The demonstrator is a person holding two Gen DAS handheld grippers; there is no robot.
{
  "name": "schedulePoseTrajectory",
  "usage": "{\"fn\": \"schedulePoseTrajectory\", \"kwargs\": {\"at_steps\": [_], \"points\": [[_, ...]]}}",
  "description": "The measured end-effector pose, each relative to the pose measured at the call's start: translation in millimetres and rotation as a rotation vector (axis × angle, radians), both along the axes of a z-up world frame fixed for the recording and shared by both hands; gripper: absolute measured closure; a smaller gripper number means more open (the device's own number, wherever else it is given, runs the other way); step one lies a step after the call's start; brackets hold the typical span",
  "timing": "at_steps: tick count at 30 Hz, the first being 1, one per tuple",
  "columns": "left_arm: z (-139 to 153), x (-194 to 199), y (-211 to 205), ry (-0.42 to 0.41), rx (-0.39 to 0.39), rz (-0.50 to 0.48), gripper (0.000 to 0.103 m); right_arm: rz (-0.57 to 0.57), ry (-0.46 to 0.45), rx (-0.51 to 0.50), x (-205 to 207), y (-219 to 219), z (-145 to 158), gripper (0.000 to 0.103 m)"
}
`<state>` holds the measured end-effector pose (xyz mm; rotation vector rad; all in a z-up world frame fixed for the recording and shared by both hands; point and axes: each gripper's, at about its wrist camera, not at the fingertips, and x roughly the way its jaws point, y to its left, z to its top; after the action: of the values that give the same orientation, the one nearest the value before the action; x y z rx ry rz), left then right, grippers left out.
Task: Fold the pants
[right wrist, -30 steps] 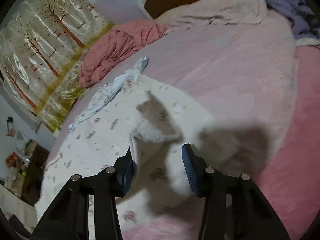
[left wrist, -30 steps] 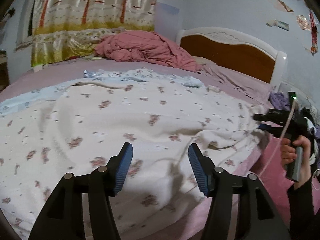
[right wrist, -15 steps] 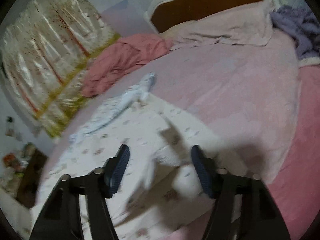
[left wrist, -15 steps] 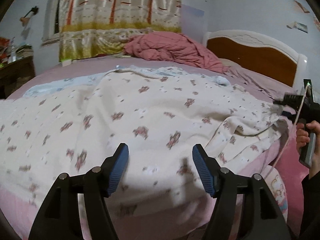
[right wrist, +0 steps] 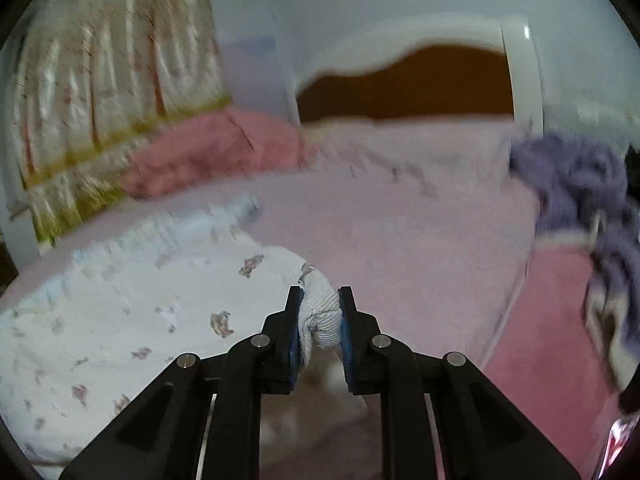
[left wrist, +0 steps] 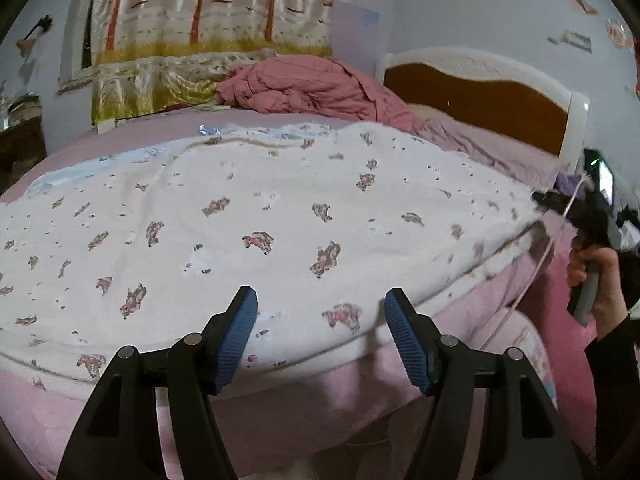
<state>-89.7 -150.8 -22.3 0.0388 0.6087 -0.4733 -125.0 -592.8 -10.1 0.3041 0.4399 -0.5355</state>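
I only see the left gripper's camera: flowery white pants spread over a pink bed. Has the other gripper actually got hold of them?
Observer: Yes. The right gripper has just closed on a bunched edge of the pants.
Visitor: Anything lying beyond it?
Observer: A purple garment sits crumpled at the bed's far edge.
Visitor: And my gripper?
Observer: The left gripper is open, nothing between its fingers.
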Motion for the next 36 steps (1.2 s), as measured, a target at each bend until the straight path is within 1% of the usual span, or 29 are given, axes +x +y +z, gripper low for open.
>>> {"fn": "schedulePoseTrajectory", "kwargs": {"at_steps": [1,2,3,4,6,8,9,10,11,12,13,14,16,17,18,19,21,22,23,24,25,26,28,29,30,31,33,34,36], "points": [[-3.5,1.7,-1.2,0.012,0.018,-0.001,0.038,0.004,0.024,0.023,3.0,-4.5,-14.9,0.086],[-7.4,4.6,-1.8,0.03,0.033,0.005,0.038,0.009,0.043,0.017,6.1,-5.1,-26.8,0.086],[-9.1,4.9,-1.4,0.042,0.035,0.005,0.038,0.015,0.049,-0.011,6.4,-3.6,-34.4,0.086],[-9.7,5.5,-0.3,0.051,0.031,0.004,0.038,0.01,0.045,-0.068,4.8,2.8,-36.3,0.086],[-7.5,4.2,3.7,0.046,0.027,0.007,0.038,-0.012,0.051,-0.1,2.3,8.2,-31.7,0.086],[-3.5,2.7,4.8,0.024,0.035,0.022,0.038,-0.036,-0.004,-0.082,-5.2,11.7,-16.1,0.086],[-2.9,1.8,4.6,0.016,0.039,0.026,0.038,-0.037,-0.053,-0.082,-13.5,12.6,-5.2,0.086],[-2.0,1.5,4.8,0.014,0.037,0.026,0.038,-0.03,-0.128,-0.099,-24.2,16.3,6.8,0.086],[-1.3,2.0,4.3,0.015,0.031,0.024,0.038,-0.031,-0.187,-0.141,-32.2,20.7,14.4,0.086],[-0.8,2.9,4.0,0.019,0.023,0.018,0.038,-0.049,-0.179,-0.17,-31.7,22.4,15.3,0.086],[-1.0,3.5,3.0,0.022,0.021,0.016,0.038,-0.071,-0.123,-0.182,-24.2,22.0,10.0,0.086],[-1.7,3.9,1.7,0.02,0.026,0.018,0.038,-0.073,-0.065,-0.148,-15.9,17.7,-2.3,0.086],[-3.4,6.1,-0.8,0.018,0.04,0.023,0.038,-0.068,0.022,-0.059,-6.8,9.7,-27.8,0.086],[-4.0,8.1,-1.2,0.02,0.044,0.027,0.038,-0.06,0.044,-0.029,-6.4,8.0,-39.2,0.086],[-3.6,10.5,0.5,0.022,0.043,0.025,0.038,-0.065,0.015,-0.044,-13.2,11.2,-42.8,0.086],[-2.2,12.1,0.9,0.022,0.04,0.019,0.038,-0.07,0.015,-0.058,-15.7,13.6,-41.0,0.086],[3.9,14.5,0.5,0.001,0.04,0.009,0.038,-0.066,0.031,-0.068,-17.1,15.8,-34.4,0.085],[7.5,15.3,-0.2,-0.018,0.047,0.005,0.038,-0.063,0.039,-0.065,-17.2,14.9,-32.3,0.083],[12.4,17.3,-3.3,-0.046,0.059,0.003,0.037,-0.067,0.05,-0.064,-17.7,13.3,-29.8,0.074],[16.1,18.9,-7.4,-0.068,0.069,0.001,0.035,-0.083,0.055,-0.069,-19.0,10.8,-25.1,0.055],[18.8,21.7,-11.3,-0.096,0.077,-0.005,0.022,-0.112,0.034,-0.085,-21.8,7.6,-16.4,0.045],[19.3,26.4,-14.7,-0.113,0.087,-0.007,0.009,-0.117,0.011,-0.1,-22.5,4.1,-10.5,0.037],[15.0,37.1,-23.1,-0.115,0.122,0.036,0.008,-0.088,-0.038,-0.135,-21.1,-2.2,15.6,0.037],[11.6,41.5,-24.3,-0.101,0.114,0.04,0.008,-0.062,-0.049,-0.135,-16.2,-4.2,27.3,0.037],[8.0,47.1,-25.0,-0.074,0.098,0.037,0.008,0.01,-0.062,-0.117,-8.8,-7.3,44.1,0.037],[4.6,51.9,-25.3,-0.046,0.085,0.042,0.008,0.091,-0.059,-0.088,1.5,-9.4,57.3,0.037],[0.7,60.9,-25.4,0.004,0.051,0.054,0.008,0.209,-0.055,-0.035,25.1,-12.1,77.8,0.037],[0.8,64.0,-25.4,0.017,0.036,0.055,0.008,0.251,-0.044,-0.018,38.7,-13.0,85.4,0.037],[5.6,65.8,-27.3,0.008,0.021,0.063,0.008,0.297,-0.007,-0.013,65.9,-11.0,92.5,0.037]]}}
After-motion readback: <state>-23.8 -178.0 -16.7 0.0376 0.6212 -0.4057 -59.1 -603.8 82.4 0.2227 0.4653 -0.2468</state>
